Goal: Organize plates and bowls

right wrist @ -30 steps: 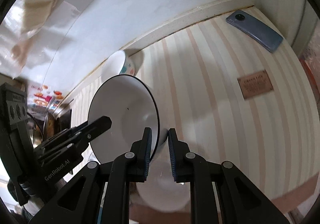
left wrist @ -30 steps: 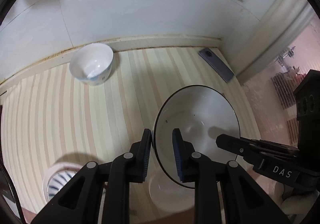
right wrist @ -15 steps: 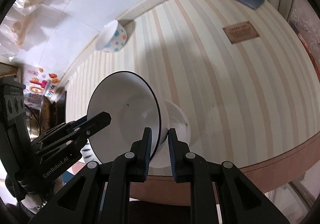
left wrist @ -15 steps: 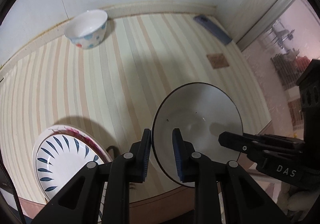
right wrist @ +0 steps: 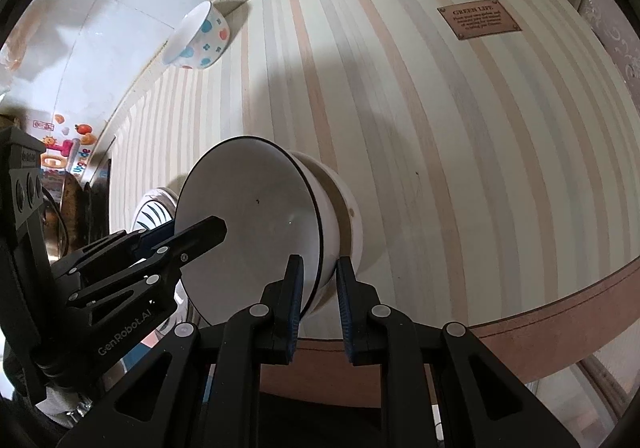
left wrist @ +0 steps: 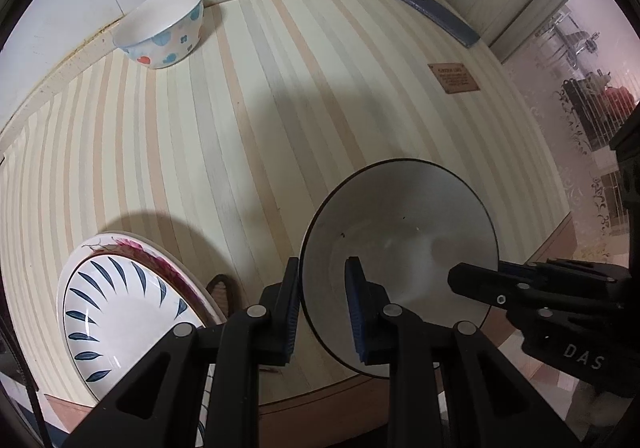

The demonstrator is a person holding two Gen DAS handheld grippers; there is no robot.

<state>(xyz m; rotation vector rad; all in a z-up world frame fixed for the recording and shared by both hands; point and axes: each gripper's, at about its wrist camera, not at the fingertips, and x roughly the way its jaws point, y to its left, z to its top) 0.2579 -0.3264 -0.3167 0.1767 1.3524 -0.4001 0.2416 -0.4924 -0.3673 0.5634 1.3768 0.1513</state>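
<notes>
Both grippers hold one white bowl with a black rim (left wrist: 400,232), lifted above the striped table near its front edge. My left gripper (left wrist: 322,288) is shut on the bowl's left rim. My right gripper (right wrist: 318,284) is shut on its right rim; the bowl (right wrist: 248,224) fills the middle of the right wrist view. A stack of plates, the top one with blue leaf marks (left wrist: 120,312), lies at the table's front left. A small white bowl with coloured hearts (left wrist: 164,32) stands at the back by the wall; it also shows in the right wrist view (right wrist: 198,38).
A blue-grey phone (left wrist: 436,16) lies at the table's back right corner. A brown label (left wrist: 454,78) is fixed to the striped tabletop (left wrist: 280,120). The wall runs along the back. The table's front edge (right wrist: 560,312) drops to a tiled floor.
Both grippers have lifted the black-rimmed bowl up and pulled it back toward the table's front edge. The plate stack has come into the left wrist view.
</notes>
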